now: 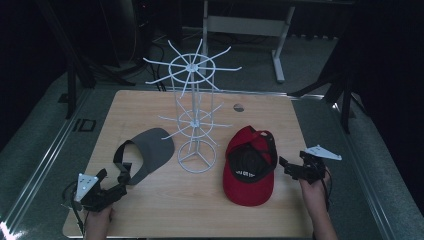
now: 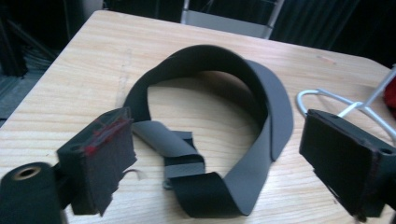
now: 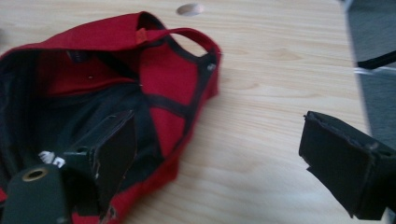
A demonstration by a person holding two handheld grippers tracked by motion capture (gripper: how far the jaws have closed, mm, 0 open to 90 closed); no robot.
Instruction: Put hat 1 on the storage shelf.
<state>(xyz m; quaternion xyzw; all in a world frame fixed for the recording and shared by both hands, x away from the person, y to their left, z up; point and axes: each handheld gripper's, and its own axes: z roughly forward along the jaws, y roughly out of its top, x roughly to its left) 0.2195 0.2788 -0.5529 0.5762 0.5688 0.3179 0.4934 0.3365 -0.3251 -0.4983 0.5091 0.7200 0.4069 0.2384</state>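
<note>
Two spread tools [image 1: 120,186] [image 1: 286,164] flank visor [image 1: 150,150] and red cap [image 1: 250,165] (inside label unreadable).

White wire rack [image 1: 194,107] stands mid wooden table [image 1: 200,210]
</note>
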